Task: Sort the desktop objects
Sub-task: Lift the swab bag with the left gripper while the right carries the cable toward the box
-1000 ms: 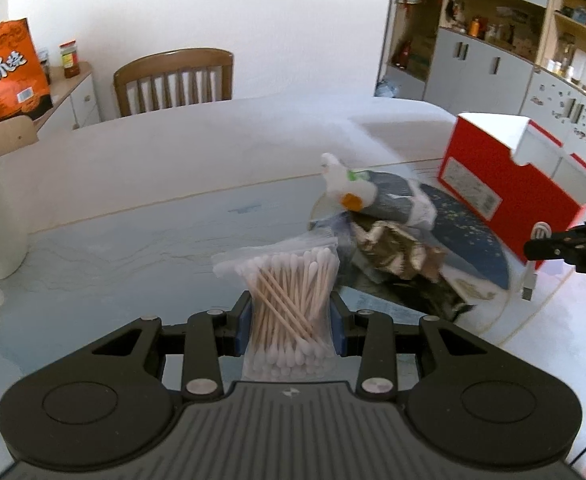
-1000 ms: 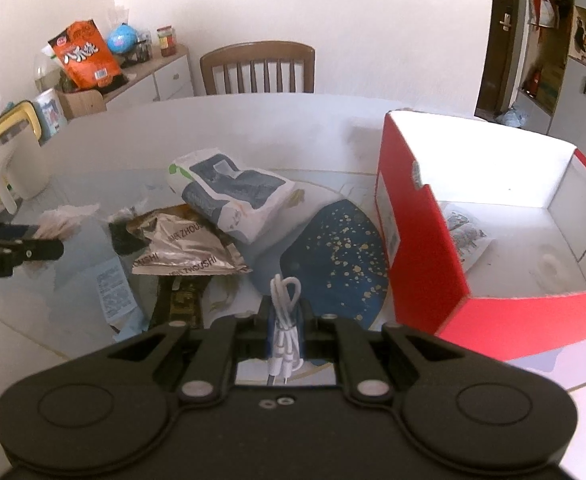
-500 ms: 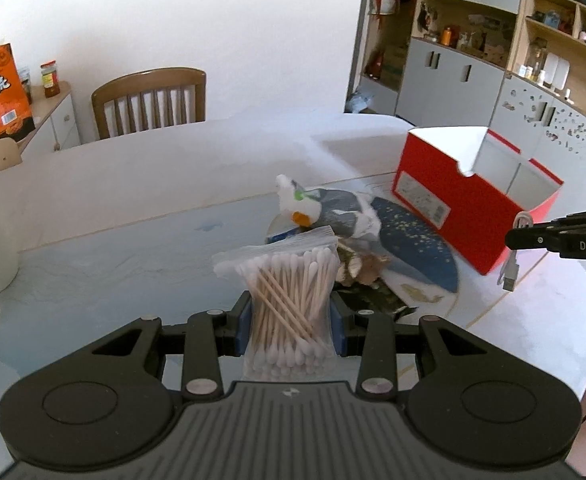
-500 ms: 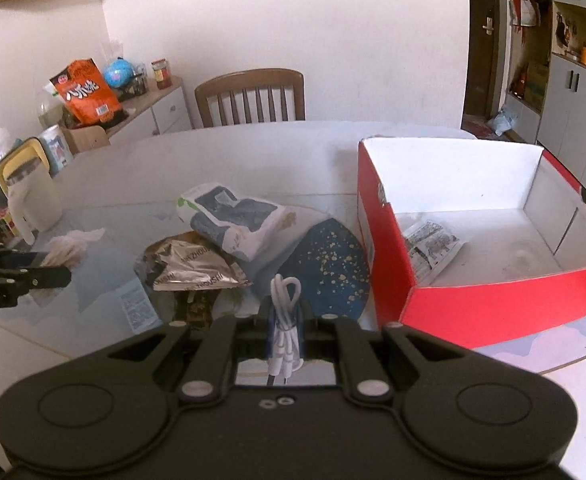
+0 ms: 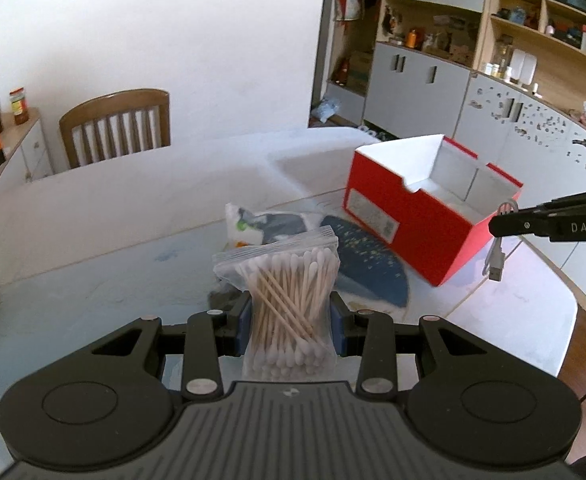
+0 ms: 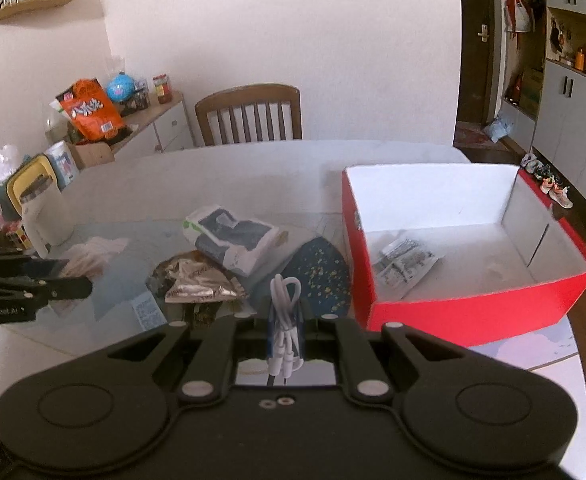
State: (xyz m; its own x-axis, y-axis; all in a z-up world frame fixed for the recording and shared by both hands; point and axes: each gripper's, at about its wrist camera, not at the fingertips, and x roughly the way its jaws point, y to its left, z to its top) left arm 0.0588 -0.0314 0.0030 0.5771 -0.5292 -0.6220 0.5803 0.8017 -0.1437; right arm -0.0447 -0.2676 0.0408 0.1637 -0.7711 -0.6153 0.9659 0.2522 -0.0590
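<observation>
I have something in each hand. My left tongs (image 5: 291, 316) squeeze a clear zip bag of cotton swabs (image 5: 289, 300), and the blue pads pinch it at its middle. My right tongs (image 6: 285, 330) are clamped on a white cable (image 6: 284, 320) that is folded into a small bundle. Both things hang in the air above the near part of the surface (image 6: 229, 176), not touching it.

I think the step now is to carry both over to the red box (image 6: 477, 308), which sits near the right edge of the surface with its top open. To do it well, I want to keep both grips tight and lift high enough to clear the red wall. I should bring one hand in at a time so the tongs do not bump. I let go only when the thing is low inside the box.

The swab bag is soft and thin, so it could slip or sag. The swabs have wooden sticks and white tips, and they cross each other in the bag. The cable has a loop sticking up and a plug end dangling under the tongs, which might catch on the box rim.

A small printed packet (image 6: 403, 260) already lies in the box. More packets (image 6: 229, 236) lie in a pile at the middle of the surface, waiting.
</observation>
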